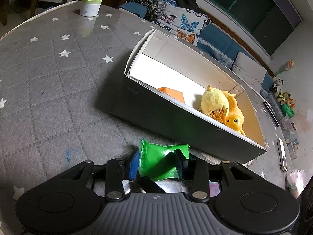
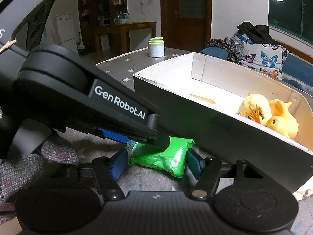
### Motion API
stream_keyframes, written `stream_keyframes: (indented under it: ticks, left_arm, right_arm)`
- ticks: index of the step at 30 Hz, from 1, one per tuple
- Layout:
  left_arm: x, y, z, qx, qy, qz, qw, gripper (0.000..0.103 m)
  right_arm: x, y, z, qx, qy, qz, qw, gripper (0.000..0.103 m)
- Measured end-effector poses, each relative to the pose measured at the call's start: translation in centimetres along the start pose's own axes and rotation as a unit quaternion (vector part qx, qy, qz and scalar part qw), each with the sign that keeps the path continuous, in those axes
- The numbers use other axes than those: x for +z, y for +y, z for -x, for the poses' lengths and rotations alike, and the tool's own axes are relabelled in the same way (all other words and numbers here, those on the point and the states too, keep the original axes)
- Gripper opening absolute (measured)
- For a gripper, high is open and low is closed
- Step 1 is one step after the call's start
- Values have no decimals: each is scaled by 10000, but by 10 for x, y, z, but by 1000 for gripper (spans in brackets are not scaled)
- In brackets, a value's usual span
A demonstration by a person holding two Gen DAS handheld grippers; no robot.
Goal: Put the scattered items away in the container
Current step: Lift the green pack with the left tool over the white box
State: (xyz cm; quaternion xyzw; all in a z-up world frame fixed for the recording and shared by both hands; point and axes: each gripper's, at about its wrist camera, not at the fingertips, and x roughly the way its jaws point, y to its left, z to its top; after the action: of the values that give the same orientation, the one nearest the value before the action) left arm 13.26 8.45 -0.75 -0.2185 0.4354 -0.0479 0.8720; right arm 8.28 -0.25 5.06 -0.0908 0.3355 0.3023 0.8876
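A green plastic packet point(image 1: 156, 162) lies on the grey star-print tablecloth point(image 1: 49, 78), just in front of the dark box point(image 1: 176, 101) with a white inside. My left gripper point(image 1: 158, 154) is shut on the packet, its blue pads point(image 1: 135, 164) pressed on both sides. In the right wrist view the left gripper point(image 2: 148, 143) reaches in from the left and clamps the top of the packet point(image 2: 172, 160). My right gripper point(image 2: 156, 158) straddles the same packet lower down, and its pads point(image 2: 118, 164) touch both ends. The box point(image 2: 176, 92) holds a yellow plush point(image 2: 252, 105), a yellow rubber toy point(image 2: 281, 125) and an orange piece point(image 2: 203, 98).
A white jar with a green lid point(image 1: 90, 5) stands at the table's far edge. A hand in a knitted glove point(image 2: 39, 162) holds the left gripper. Behind the box lies a blue sofa with butterfly fabric point(image 1: 182, 23) and dark clothes. Small toys sit on the floor at the right.
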Motion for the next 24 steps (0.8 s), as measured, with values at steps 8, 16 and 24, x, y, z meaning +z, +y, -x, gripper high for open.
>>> stream_keyframes:
  ticks: [8,16,24]
  left_arm:
    - [-1,6,-2,-38,-21,228,9997,44]
    - [1,7,-3,-72,37,391,9992,41]
    - [-1,5,5,-240,144,458,9986,41]
  right_arm:
    - [-2,1,1,-19,11,34,10000,69]
    - [-1,7,0,-193,30,259,9995,66]
    - [2,2,5,-163,-9,201,9997,63]
